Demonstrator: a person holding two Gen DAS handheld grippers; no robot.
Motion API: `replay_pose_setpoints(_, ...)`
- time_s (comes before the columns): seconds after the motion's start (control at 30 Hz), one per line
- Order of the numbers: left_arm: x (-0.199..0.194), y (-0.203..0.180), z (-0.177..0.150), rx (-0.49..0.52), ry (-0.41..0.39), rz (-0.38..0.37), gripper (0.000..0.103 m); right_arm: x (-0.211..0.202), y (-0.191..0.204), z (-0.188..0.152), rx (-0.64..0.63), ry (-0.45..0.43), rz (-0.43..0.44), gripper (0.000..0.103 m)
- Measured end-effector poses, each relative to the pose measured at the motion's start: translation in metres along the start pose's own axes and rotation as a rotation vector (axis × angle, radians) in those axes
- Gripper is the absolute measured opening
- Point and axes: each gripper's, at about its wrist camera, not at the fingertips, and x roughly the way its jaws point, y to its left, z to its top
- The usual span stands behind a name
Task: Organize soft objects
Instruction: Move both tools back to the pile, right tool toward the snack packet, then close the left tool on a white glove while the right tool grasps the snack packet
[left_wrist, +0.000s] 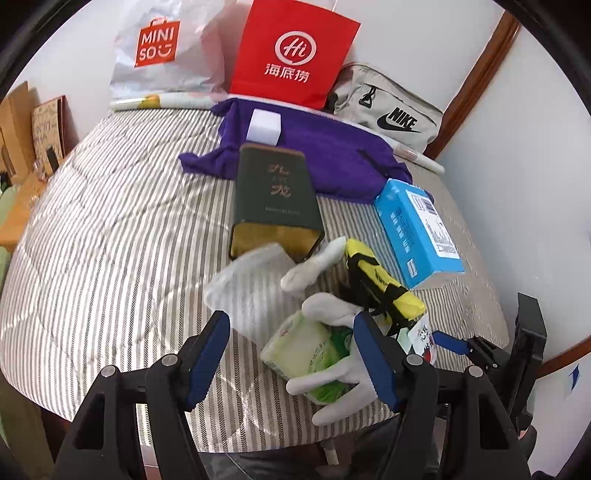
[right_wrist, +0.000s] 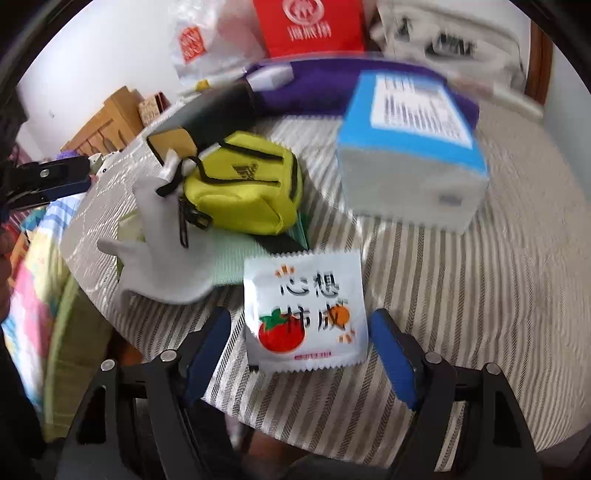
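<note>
My left gripper (left_wrist: 291, 363) is spread wide over the green tissue pack (left_wrist: 308, 352) near the bed's front edge. Right gripper (right_wrist: 299, 354) gapes around the tomato-print packet (right_wrist: 304, 314), probably not touching it, view's blurry.

A home, most likely a bedroom. A bed with a striped quilt (left_wrist: 110, 229) fills most of the view, set against plain white walls (left_wrist: 535, 129) with dark wood trim (left_wrist: 480, 77). Along the far edge of the bed stand everyday personal belongings: a white Miniso shopping bag (left_wrist: 162, 48), a red paper bag (left_wrist: 291, 51) and a beige Nike pouch (left_wrist: 388, 110). A purple cloth (left_wrist: 325, 147) lies spread on the quilt. To the left, beyond the bed, wooden furniture (right_wrist: 103, 122) and cardboard boxes (left_wrist: 14, 122) stand by the wall.
</note>
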Motion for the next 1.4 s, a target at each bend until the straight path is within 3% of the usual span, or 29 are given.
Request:
replay_pose_setpoints(0.07, 0.004, 0.001, -0.003, -0.011, 0.008, -0.006, 0.068, -0.001, 0.0, -0.001, -0.007, -0.012, -0.015, 0.058)
replay_pose_setpoints(0.13, 0.008, 0.001, -0.006, -0.019, 0.022, -0.015, 0.068, -0.002, -0.005, -0.001, 0.013, -0.02, -0.003, 0.051)
replay_pose_setpoints(0.27, 0.013, -0.003, -0.011, -0.004, 0.034, -0.011, 0.068, -0.008, -0.018, -0.001, 0.058, -0.041, 0.033, 0.048)
replay_pose_setpoints(0.6, 0.021, -0.008, -0.01, 0.016, 0.019, 0.026, 0.068, -0.024, -0.035, 0.0, 0.073, -0.083, 0.013, 0.048)
replay_pose_setpoints(0.97, 0.035, 0.002, 0.002, -0.025, 0.017, 0.002, 0.068, -0.018, -0.053, -0.001, 0.127, -0.066, 0.002, 0.048)
replay_pose_setpoints(1.2, 0.054, -0.013, 0.025, 0.066, -0.016, 0.017, 0.065, -0.014, -0.065, 0.002, 0.155, -0.073, -0.016, 0.048)
replay_pose_setpoints(1.4, 0.083, -0.021, 0.033, 0.124, 0.025, 0.006, 0.052, -0.011, -0.068, 0.006, 0.146, -0.072, -0.021, 0.048)
